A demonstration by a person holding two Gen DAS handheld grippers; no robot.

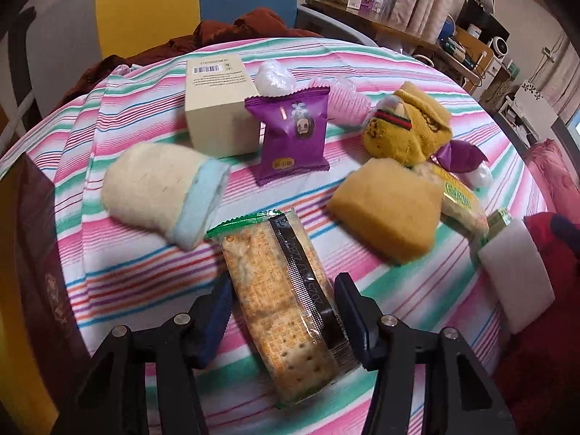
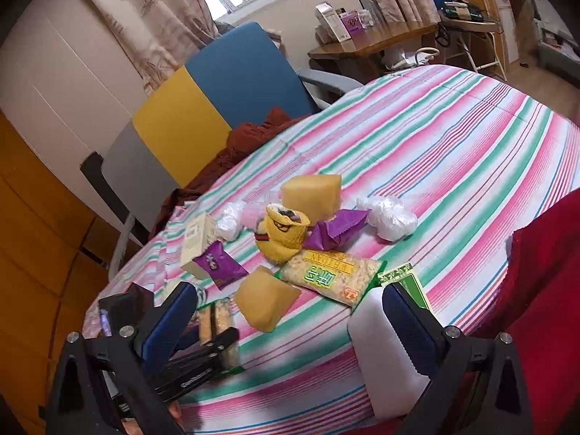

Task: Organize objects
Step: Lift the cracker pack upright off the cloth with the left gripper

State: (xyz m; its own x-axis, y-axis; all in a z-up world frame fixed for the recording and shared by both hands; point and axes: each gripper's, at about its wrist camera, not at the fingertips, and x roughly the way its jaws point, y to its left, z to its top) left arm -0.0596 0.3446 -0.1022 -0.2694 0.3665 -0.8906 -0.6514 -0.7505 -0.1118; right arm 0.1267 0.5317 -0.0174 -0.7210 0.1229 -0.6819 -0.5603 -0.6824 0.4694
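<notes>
On the striped bed the sorting looks to be at the pick-up stage. Toward the left edge lies a cream mitten, with a beige box and a purple snack packet behind it.

The left gripper is spread wide, its jaws set either side of the cracker packet near the front edge, apparently not yet pinching it. I judge the next move is to close squarely on the packet's long sides and lift without crushing it.

Further right sit a yellow sponge and a yellow sock.

The right gripper also stands released, one jaw beside a white foam block at the front right edge, nothing grasped.
</notes>
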